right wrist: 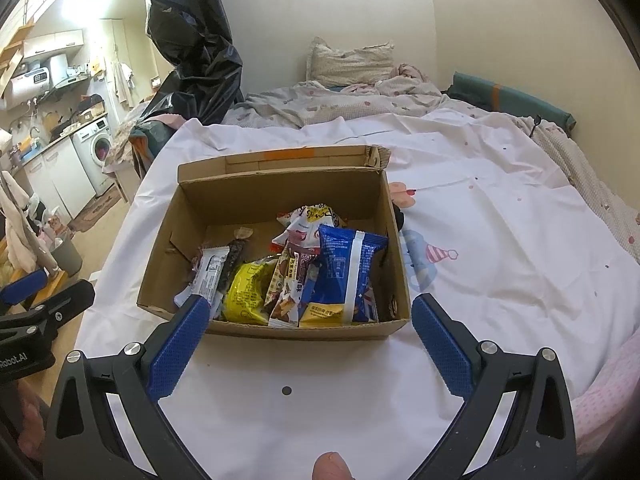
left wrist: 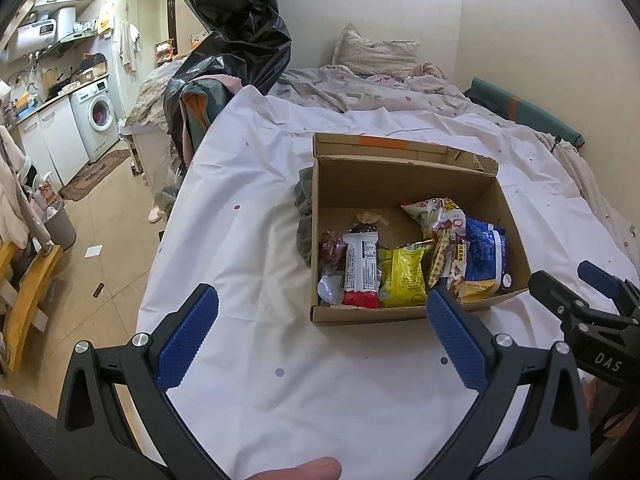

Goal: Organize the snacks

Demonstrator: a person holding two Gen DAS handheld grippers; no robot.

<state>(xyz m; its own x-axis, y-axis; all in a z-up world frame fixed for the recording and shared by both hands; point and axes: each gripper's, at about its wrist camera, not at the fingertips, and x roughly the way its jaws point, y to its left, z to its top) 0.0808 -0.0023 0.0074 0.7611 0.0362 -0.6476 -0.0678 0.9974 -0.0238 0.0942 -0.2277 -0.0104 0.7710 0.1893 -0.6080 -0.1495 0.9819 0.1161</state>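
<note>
Both hand-held grippers (left wrist: 322,308) (right wrist: 310,312) agape before tan cardboard box (right wrist: 276,330) of bright upright snack packets (right wrist: 344,276).

Bed cover: white sheet (right wrist: 480,216) with small dots, spread over the bed.
Far edge of bed: patterned pillow (right wrist: 352,62) against the wall.
Left corner of bed: black plastic bag (left wrist: 236,36).
Background left: washing machine (left wrist: 98,114), grey bin (left wrist: 60,226) on the floor.

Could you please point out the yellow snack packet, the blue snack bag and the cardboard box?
yellow snack packet (right wrist: 246,294), right wrist view, front face.
blue snack bag (right wrist: 346,268), right wrist view, middle seam.
cardboard box (left wrist: 396,184), left wrist view, inner back wall.
</note>
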